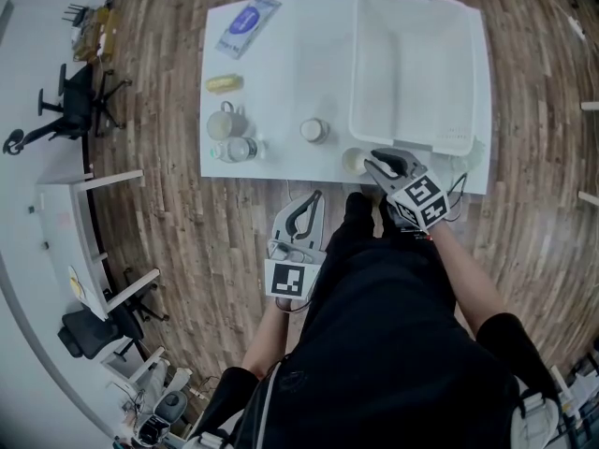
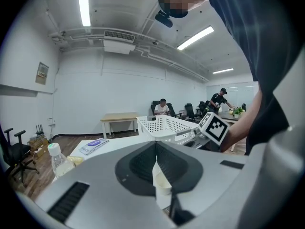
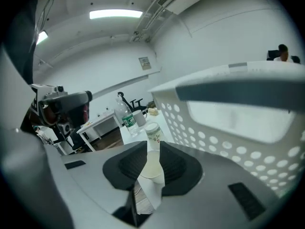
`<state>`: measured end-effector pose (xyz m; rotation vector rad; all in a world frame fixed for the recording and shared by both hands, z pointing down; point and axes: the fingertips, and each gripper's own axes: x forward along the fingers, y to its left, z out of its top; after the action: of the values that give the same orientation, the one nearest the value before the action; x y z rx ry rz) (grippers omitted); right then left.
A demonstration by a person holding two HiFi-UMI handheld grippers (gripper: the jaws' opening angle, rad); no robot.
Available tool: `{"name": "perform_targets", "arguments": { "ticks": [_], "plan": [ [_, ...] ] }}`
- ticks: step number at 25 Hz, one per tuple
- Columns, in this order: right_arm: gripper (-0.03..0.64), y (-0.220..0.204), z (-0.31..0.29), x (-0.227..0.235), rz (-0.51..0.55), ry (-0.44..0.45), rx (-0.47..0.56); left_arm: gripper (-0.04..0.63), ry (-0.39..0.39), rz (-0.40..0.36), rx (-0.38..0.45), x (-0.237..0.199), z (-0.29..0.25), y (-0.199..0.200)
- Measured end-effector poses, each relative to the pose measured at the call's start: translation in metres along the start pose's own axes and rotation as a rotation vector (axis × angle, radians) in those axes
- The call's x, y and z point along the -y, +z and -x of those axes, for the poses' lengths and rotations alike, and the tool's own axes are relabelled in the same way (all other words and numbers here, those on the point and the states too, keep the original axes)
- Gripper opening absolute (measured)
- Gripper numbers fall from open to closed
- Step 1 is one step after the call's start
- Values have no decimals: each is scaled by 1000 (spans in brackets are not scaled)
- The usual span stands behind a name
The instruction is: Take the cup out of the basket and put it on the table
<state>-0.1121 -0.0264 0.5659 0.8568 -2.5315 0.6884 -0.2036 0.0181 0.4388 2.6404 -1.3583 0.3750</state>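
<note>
White cup (image 1: 354, 161) sits on tabletop (image 1: 281, 82) at basket's (image 1: 359, 64) 7 o'clock, between spread right gripper (image 1: 382, 167) jaws; withdraw straight, no clipping; left gripper (image 1: 315, 195) pressed together, empty.

Closed left gripper (image 2: 156, 148), basket (image 2: 167, 127) beyond

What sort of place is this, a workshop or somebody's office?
Most likely an open-plan office or lab. Swivel chairs stand on the wood floor, a person sits at the back beside a desk, and strip lights run along the ceiling.
</note>
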Motion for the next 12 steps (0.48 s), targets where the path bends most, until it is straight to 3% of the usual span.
{"name": "perform_targets", "arguments": {
  "ticks": [4, 12],
  "plan": [
    [37, 31, 32, -14, 21, 2, 81, 11, -11, 8, 28, 1, -7, 9],
    [23, 107, 118, -38, 82, -15, 291, 11, -53, 9, 116, 15, -23, 47]
  ]
}}
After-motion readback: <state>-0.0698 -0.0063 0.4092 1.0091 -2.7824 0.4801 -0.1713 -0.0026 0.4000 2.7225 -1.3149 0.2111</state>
